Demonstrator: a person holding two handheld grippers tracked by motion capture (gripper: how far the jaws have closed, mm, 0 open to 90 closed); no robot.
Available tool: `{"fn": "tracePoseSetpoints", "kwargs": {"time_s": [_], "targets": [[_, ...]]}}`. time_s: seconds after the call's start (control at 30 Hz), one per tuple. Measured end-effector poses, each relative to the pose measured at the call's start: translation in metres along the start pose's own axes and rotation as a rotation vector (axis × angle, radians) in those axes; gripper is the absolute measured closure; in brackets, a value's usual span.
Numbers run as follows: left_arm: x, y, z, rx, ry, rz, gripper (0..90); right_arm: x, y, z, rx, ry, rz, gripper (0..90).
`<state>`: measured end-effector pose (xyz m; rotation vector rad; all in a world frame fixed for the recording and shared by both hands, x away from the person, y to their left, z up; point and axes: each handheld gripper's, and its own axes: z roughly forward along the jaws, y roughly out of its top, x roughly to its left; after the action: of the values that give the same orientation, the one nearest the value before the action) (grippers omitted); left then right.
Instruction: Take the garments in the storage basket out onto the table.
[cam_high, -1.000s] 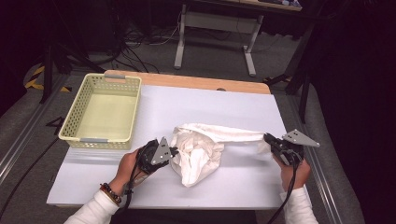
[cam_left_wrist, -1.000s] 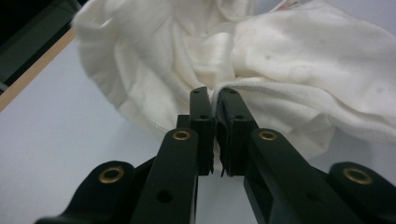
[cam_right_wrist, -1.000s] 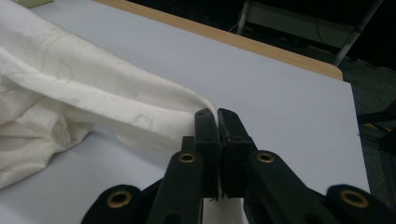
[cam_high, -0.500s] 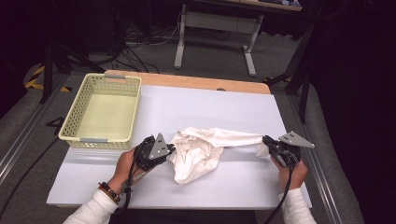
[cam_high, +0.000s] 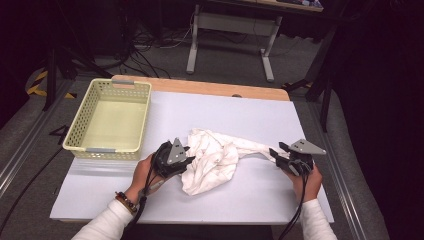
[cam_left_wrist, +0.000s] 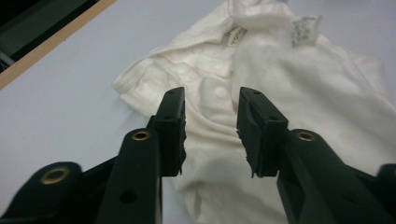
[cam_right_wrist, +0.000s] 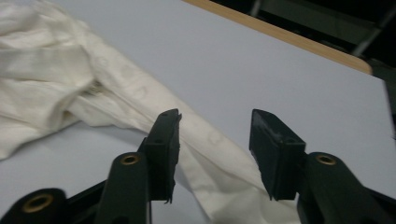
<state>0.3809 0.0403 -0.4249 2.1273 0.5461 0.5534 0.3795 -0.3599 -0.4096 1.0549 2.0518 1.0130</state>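
A crumpled white garment (cam_high: 212, 160) lies on the desk (cam_high: 250, 115), to the right of the yellow basket (cam_high: 110, 122), one stretched-out end reaching away from the basket. The left gripper (cam_left_wrist: 210, 126) sits at the garment's basket-side edge; its fingers (cam_left_wrist: 170, 126) have just been opening and stand released, cloth below the gap. The right gripper (cam_right_wrist: 212, 149) sits at the far stretched end; its fingers (cam_right_wrist: 273, 149) have likewise just been opening, released, with the strip lying between them, unpinched.
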Motion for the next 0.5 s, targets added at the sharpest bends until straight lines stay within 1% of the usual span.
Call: {"fn": "tracePoseSetpoints", "kwargs": {"time_s": [0.07,0.1,0.13,0.17,0.2,0.23,0.27,0.3,0.37,0.43,0.47,0.5], "targets": [[0.005,0.003,0.009,-0.005,0.0,-0.055,54.7,0.007,0.005,0.005,-0.016,0.032,-0.036,51.1],[0.008,0.003,0.016,0.002,0.008,-0.073,54.3,0.011,0.009,0.01,-0.012,0.07,-0.056,49.8],[0.009,0.004,0.02,0.008,0.02,-0.083,53.2,0.016,0.013,0.017,0.01,0.1,-0.089,49.3],[0.012,0.003,0.025,0.025,0.03,-0.091,53.1,0.02,0.016,0.021,0.019,0.097,-0.109,49.3],[0.014,0.002,0.033,0.055,0.038,-0.101,52.3,0.024,0.018,0.028,0.033,0.105,-0.128,49.2],[0.017,0.001,0.038,0.079,0.044,-0.107,51.8,0.026,0.019,0.037,0.058,0.139,-0.143,48.3],[0.02,-0.002,0.043,0.104,0.044,-0.123,52.0,0.028,0.02,0.045,0.077,0.146,-0.15,47.9],[0.021,-0.004,0.045,0.114,0.038,-0.135,51.9,0.029,0.02,0.053,0.099,0.151,-0.147,47.9],[0.025,-0.008,0.049,0.132,0.023,-0.159,52.4,0.029,0.02,0.062,0.119,0.182,-0.133,47.8],[0.027,-0.011,0.052,0.142,0.004,-0.182,53.9,0.031,0.021,0.071,0.129,0.181,-0.13,48.0],[0.028,-0.012,0.054,0.148,-0.012,-0.189,56.7,0.032,0.021,0.078,0.136,0.195,-0.118,49.1],[0.028,-0.013,0.056,0.153,-0.019,-0.199,56.7,0.032,0.021,0.078,0.136,0.195,-0.118,49.1]]}}
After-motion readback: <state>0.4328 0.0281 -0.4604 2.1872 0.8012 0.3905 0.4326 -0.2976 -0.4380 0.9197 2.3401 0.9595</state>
